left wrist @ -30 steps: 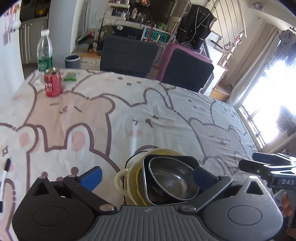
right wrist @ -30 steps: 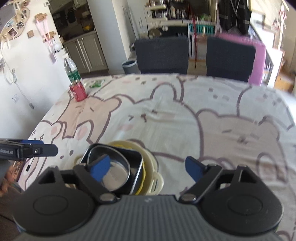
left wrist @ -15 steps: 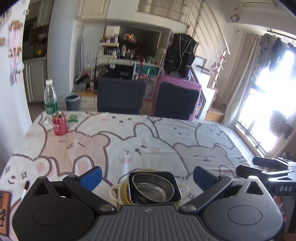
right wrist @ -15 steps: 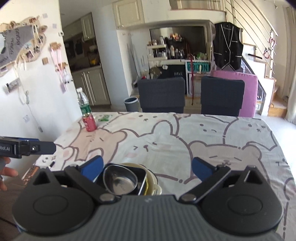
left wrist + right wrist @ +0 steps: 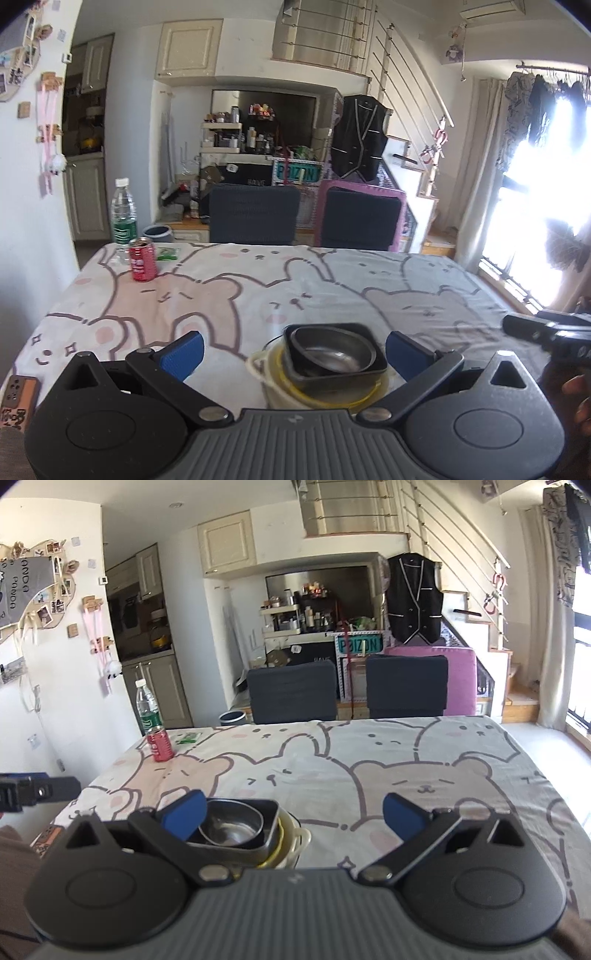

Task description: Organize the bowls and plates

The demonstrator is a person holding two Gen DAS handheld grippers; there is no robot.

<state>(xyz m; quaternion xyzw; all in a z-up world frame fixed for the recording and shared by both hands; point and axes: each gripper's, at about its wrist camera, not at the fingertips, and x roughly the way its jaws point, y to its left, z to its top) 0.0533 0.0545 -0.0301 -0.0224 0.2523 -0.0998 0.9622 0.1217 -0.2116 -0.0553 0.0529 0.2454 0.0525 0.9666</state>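
Observation:
A stack of dishes stands near the table's front edge: a steel bowl (image 5: 332, 350) inside a square black dish (image 5: 364, 371), on a yellow plate (image 5: 280, 373) and a cream handled bowl (image 5: 258, 363). The stack also shows in the right wrist view (image 5: 232, 825). My left gripper (image 5: 295, 349) is open and empty, pulled back, with the stack between its blue fingertips. My right gripper (image 5: 293, 812) is open and empty, with the stack behind its left fingertip (image 5: 184, 814).
A red can (image 5: 142, 259), a water bottle (image 5: 123, 218) and a green packet (image 5: 168, 253) stand at the far left of the bear-print tablecloth (image 5: 369, 280). Two dark chairs (image 5: 255, 214) are behind the table. A phone-like item (image 5: 16, 400) lies at the near left edge.
Both grippers have pulled back and levelled out, away from the stack. The view now takes in the whole table and room. The stack has not moved.

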